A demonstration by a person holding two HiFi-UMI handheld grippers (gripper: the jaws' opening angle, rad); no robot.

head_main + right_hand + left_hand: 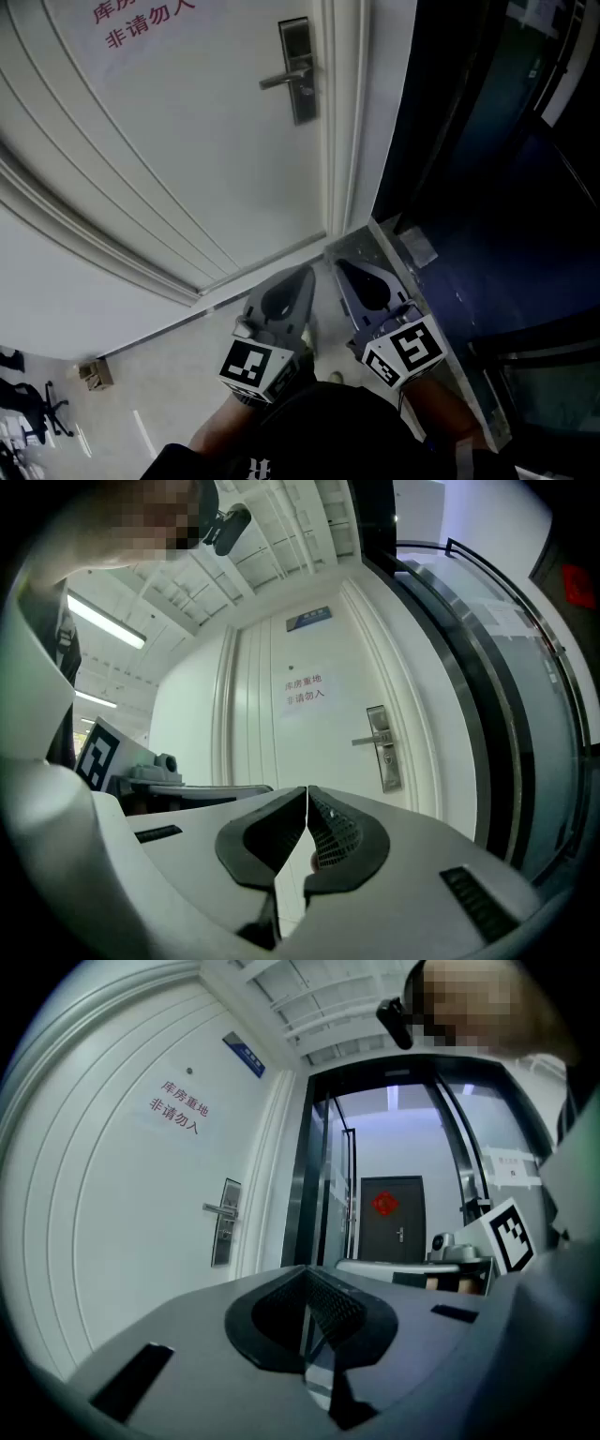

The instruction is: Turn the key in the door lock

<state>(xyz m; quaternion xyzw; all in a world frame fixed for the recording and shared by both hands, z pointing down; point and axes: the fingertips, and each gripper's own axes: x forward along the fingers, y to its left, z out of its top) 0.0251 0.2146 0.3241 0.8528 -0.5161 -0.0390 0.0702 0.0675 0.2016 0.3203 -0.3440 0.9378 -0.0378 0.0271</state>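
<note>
The white door [169,141] carries a metal lock plate with a lever handle [296,70] near its right edge; I cannot make out a key in it. The lock plate [225,1222] also shows in the left gripper view, and the lock plate [382,747] in the right gripper view, some way ahead of both grippers. My left gripper [306,273] and right gripper [341,266] are held side by side low in front of the door, well short of the lock. The left gripper [305,1275] is shut with nothing in it. The right gripper [307,792] is also shut and empty.
Red characters [141,21] are printed on the door. A dark glass partition [487,169] stands right of the door frame, with a metal strip [422,281] at its foot. An office chair [37,408] and a small box [96,375] sit on the floor at lower left.
</note>
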